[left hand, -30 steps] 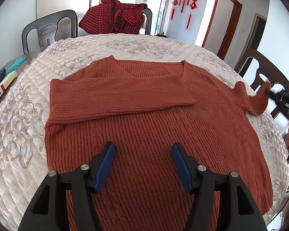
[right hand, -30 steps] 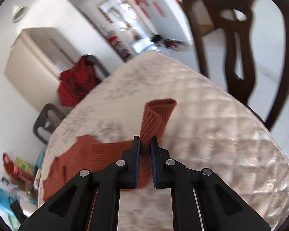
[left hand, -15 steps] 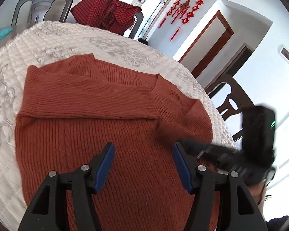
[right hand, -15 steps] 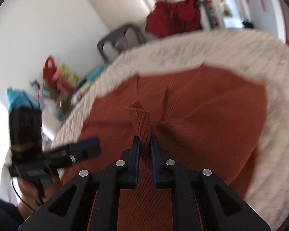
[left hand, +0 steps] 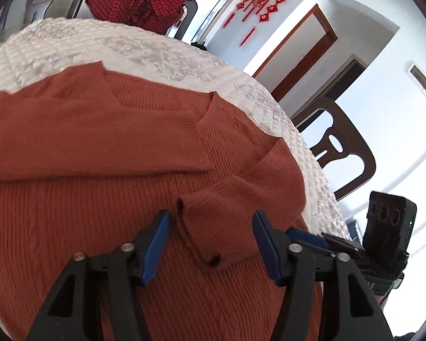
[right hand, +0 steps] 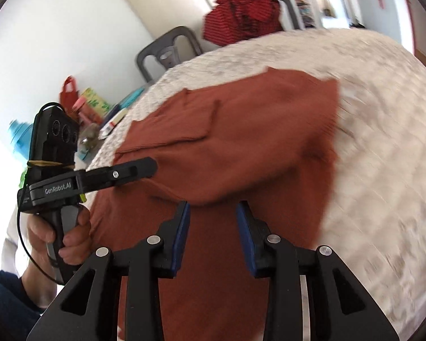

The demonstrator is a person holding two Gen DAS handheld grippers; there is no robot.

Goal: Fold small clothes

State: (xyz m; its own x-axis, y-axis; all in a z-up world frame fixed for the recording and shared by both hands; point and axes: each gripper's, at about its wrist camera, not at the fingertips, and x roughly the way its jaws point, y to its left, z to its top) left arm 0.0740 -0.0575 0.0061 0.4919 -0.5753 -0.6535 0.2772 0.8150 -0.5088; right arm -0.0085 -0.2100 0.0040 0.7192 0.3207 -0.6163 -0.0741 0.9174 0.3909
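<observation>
Both sleeves in, we're squaring up!

Our left gripper [left hand: 210, 244] hangs open over the rust sweater [left hand: 85, 170] spread on the quilted table [left hand: 144, 48]; rightward, the sleeve cuff [left hand: 218, 227] lies folded across the body, right gripper [right hand: 213, 236] open, empty, probably for smoothing.

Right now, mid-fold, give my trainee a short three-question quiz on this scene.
1. True or false: the right hand-held gripper is clamped on the sweater.
2. The right sleeve's cuff lies: A) off the table's edge B) on the sweater's body C) on the chair.
3. Fill in: the red plaid garment is draped over a ____.

Key: 1. False, its jaws stand apart with nothing between them. 2. B. 3. Chair.
</observation>
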